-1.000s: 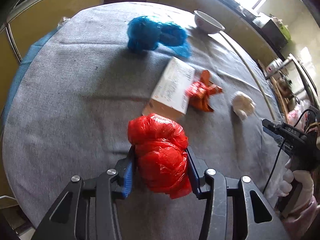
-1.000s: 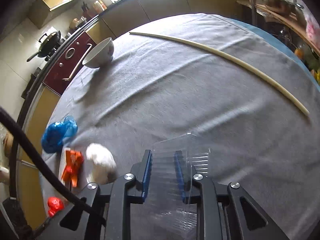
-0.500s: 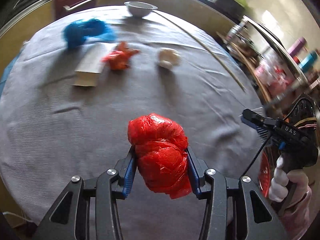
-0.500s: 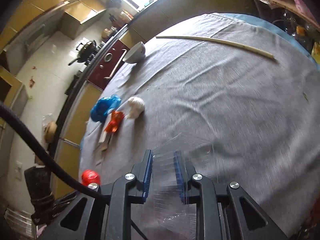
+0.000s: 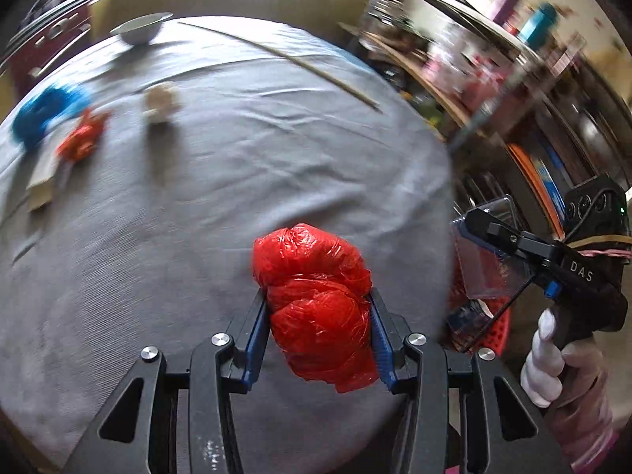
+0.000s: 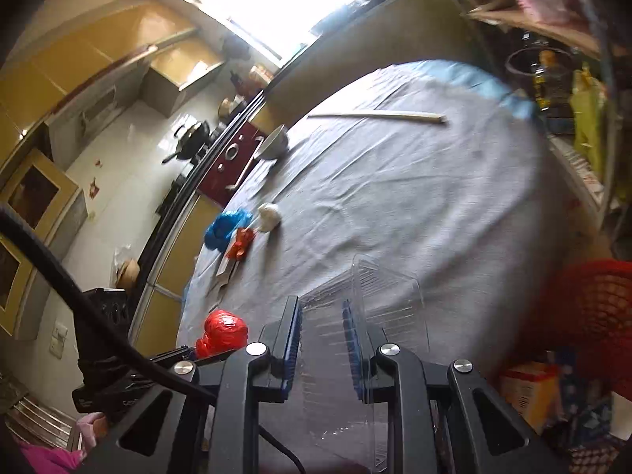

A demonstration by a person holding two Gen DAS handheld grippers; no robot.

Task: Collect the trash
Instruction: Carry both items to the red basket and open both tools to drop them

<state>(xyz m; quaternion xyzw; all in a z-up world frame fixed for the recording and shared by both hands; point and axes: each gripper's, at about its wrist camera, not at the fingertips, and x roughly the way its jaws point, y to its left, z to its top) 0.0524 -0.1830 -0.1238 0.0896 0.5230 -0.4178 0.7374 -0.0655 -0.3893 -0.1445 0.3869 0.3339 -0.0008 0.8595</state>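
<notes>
My left gripper [image 5: 316,316] is shut on a crumpled red plastic bag [image 5: 314,296], held above the near edge of the grey-clothed round table [image 5: 237,166]. The bag also shows in the right wrist view [image 6: 223,331]. My right gripper [image 6: 322,324] is shut on a clear plastic clamshell container [image 6: 379,304]; in the left wrist view the container [image 5: 488,264] hangs beyond the table's right edge, over a red mesh basket [image 5: 493,331]. The basket also shows in the right wrist view [image 6: 596,312]. On the table lie a blue bag [image 5: 43,108], an orange-red wrapper [image 5: 81,138], a cardboard box [image 5: 41,185] and a white wad [image 5: 160,102].
A white bowl [image 5: 140,29] and a long thin stick [image 5: 284,59] lie at the table's far side. Cluttered shelves [image 5: 513,98] stand to the right of the table. A kitchen counter with a stove [image 6: 193,142] runs behind the table. Boxes [image 6: 529,391] sit in the basket.
Both grippers have swung right toward the table's right edge with their loads. The red basket has come into view beside the table. The trash on the table has slid to the left of view.
</notes>
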